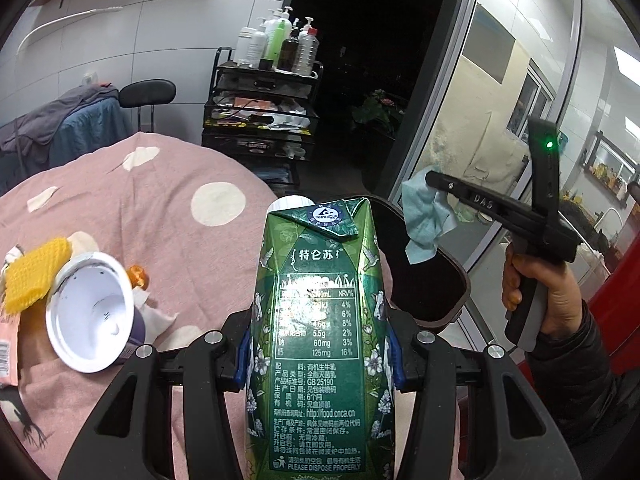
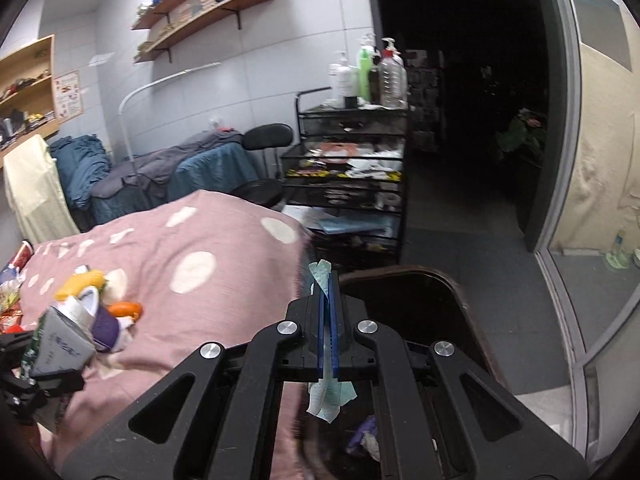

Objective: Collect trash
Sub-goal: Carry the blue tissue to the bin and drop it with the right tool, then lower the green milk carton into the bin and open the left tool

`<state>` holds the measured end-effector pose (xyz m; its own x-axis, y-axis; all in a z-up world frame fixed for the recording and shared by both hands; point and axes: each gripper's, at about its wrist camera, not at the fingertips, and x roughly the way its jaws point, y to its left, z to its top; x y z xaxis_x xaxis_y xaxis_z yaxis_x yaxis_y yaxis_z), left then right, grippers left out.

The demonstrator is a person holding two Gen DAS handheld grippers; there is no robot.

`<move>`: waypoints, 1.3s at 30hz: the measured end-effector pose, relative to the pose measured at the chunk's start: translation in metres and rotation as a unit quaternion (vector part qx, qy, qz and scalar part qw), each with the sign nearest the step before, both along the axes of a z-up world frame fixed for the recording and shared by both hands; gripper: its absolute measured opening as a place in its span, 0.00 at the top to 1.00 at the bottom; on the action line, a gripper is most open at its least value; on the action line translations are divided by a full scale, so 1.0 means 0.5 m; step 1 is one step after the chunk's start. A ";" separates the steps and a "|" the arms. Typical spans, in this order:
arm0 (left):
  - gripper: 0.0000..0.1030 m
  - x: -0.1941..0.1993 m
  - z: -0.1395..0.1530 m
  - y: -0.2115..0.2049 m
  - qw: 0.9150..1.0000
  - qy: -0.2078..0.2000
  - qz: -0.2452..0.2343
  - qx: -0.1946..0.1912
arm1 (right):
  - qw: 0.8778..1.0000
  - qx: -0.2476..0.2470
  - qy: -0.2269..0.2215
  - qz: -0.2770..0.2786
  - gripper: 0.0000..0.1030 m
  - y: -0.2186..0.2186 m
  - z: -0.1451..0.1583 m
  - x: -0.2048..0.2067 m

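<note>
My left gripper (image 1: 318, 356) is shut on a green milk carton (image 1: 320, 340), held upright above the pink spotted tablecloth (image 1: 160, 184); the carton also shows in the right wrist view (image 2: 60, 344). My right gripper (image 2: 330, 320) is shut on a light blue tissue (image 2: 328, 392) and hangs over the dark trash bin (image 2: 448, 300). In the left wrist view the right gripper (image 1: 436, 184) holds the tissue (image 1: 424, 220) above the bin (image 1: 424, 280). A white yoghurt cup (image 1: 92, 312) lies on its side beside a yellow waffle piece (image 1: 36, 276) on the cloth.
An orange wrapper (image 1: 138, 276) and crumpled paper (image 1: 154, 316) lie by the cup. A black wire cart (image 2: 352, 168) with bottles stands behind the table. A black stool (image 1: 148, 94), a dark doorway and glass panels (image 1: 500, 120) are behind.
</note>
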<state>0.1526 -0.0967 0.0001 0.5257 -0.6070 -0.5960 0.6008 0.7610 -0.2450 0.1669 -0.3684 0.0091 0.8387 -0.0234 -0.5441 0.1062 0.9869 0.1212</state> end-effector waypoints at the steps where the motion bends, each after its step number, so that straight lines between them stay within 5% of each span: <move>1: 0.52 0.001 -0.001 -0.004 1.000 0.000 -0.002 0.001 | 1.000 -0.001 0.005 -0.005 0.97 -0.005 -0.006 0.003; 21: 0.52 0.020 -0.012 -0.063 0.999 0.007 -0.033 0.017 | 0.993 -0.004 0.101 -0.053 0.93 -0.070 -0.171 0.051; 24: 0.52 0.024 -0.016 -0.064 0.999 0.010 -0.038 0.017 | 0.993 -0.001 0.104 -0.061 0.55 -0.070 -0.183 0.040; 25: 0.52 0.025 -0.017 -0.065 0.999 0.011 -0.039 0.017 | 0.993 -0.003 0.100 -0.068 0.32 -0.070 -0.185 0.034; 26: 0.52 0.027 -0.018 -0.067 0.999 0.012 -0.040 0.017 | 0.993 -0.007 0.089 -0.075 0.27 -0.068 -0.185 0.024; 39: 0.52 0.046 -0.016 -0.129 0.998 0.016 -0.066 0.016 | 0.993 0.015 0.051 -0.101 0.14 -0.075 -0.149 -0.042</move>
